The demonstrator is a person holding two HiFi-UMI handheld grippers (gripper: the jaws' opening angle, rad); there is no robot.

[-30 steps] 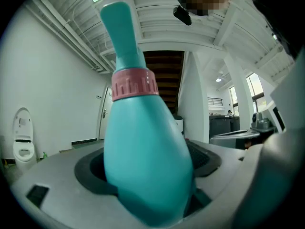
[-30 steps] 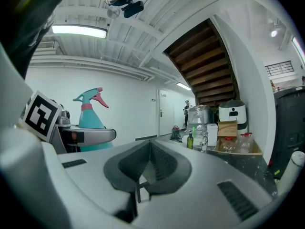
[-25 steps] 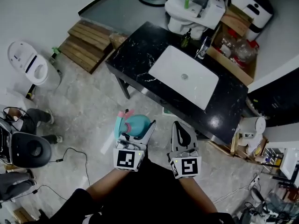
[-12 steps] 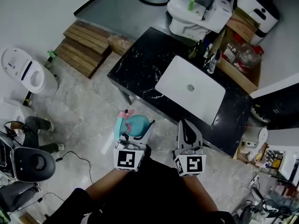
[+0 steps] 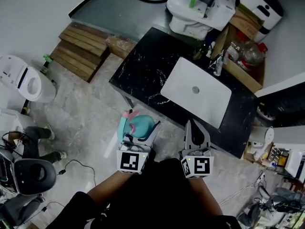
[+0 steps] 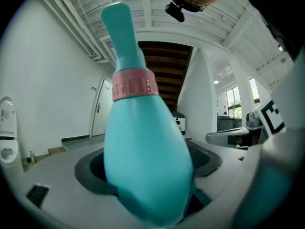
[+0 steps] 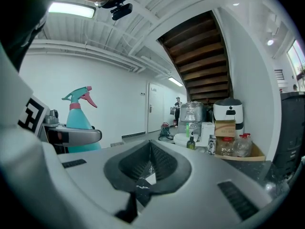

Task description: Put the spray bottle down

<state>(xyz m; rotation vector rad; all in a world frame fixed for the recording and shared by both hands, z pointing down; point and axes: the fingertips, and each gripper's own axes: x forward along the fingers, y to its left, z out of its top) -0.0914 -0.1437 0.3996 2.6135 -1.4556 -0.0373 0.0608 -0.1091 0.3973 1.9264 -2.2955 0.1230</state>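
Observation:
A teal spray bottle with a pink collar and trigger is held upright in my left gripper, whose jaws are shut on its body. In the left gripper view the spray bottle fills the middle, between the dark pads. My right gripper is to its right, jaws shut with nothing between them; its view shows the pads meeting at the gripper and the spray bottle at the left. Both grippers hang above the floor, just short of the near edge of a black marble counter.
A white sink basin is set in the counter. Bottles stand at its far edge, beside a wooden crate of jars. A white toilet sits behind it, wooden pallets lie at left, and another toilet stands further left.
Both grippers and the bottle have moved a little forward, closer to the counter's near edge. Both stay shut.

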